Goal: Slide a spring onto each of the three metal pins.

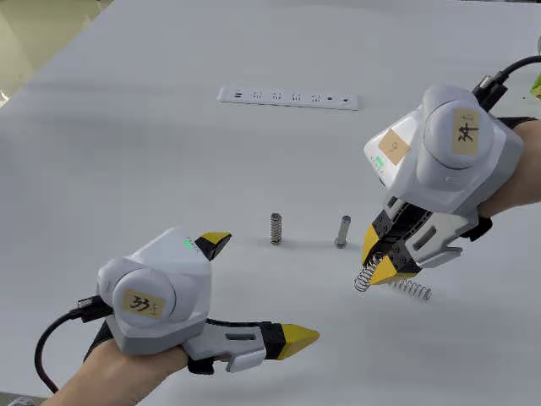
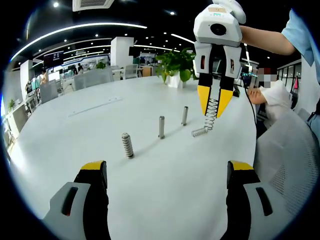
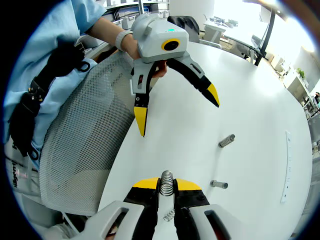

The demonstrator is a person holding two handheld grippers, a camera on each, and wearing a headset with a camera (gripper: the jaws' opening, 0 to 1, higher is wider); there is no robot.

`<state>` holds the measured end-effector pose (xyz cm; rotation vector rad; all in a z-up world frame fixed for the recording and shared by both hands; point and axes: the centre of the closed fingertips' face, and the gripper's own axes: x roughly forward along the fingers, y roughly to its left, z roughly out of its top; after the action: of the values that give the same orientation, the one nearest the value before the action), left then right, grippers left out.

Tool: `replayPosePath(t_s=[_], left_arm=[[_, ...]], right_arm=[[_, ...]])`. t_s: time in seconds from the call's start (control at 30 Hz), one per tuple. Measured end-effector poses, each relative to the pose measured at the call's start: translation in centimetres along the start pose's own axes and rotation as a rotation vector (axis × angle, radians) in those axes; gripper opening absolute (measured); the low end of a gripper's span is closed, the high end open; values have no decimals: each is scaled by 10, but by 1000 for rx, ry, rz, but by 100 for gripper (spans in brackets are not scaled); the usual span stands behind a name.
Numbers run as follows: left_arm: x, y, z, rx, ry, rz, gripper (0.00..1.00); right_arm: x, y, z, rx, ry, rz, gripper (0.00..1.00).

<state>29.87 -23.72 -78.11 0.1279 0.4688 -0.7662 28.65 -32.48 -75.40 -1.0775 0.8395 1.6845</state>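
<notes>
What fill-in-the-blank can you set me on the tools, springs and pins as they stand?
1. The right tool is ____ on the held spring.
2. The left tool is ____ and holds nothing.
3. ____ of the three pins stand bare beside the sprung pin.
4. The loose spring lies on the table nearest the ____ tool.
Missing words: shut; open; two; right.

left gripper (image 1: 260, 288): pale grey shell, black jaws, yellow tips, tan label
right gripper (image 1: 380, 264): same colours
spring (image 1: 365, 275): silvery coils
pins (image 1: 342, 231): dull grey metal
table (image 1: 127, 127): plain white
power strip (image 1: 287, 97): white
chair (image 3: 75, 145): grey mesh
sleeve (image 3: 65, 30): light blue
</notes>
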Motion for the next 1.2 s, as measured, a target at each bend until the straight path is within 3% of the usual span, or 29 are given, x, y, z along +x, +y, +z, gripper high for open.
replayPosePath(t_s=[0.2,0.43,0.7,0.83,1.2], left_arm=[[-2,2,-7,-14,14,6,99],[-2,6,-5,-27,-3,17,97],[-3,8,-7,-36,4,24,98],[-2,9,-9,-36,10,23,99],[-1,8,-11,-48,15,18,99]], right_arm=[[-1,-16,-6,-7,37,-25,7],[-6,-38,-10,-8,64,-52,7],[-12,-62,-19,-51,143,-91,7],[-13,-76,-22,-44,150,-106,7],[-8,-92,-24,-63,194,-112,7]])
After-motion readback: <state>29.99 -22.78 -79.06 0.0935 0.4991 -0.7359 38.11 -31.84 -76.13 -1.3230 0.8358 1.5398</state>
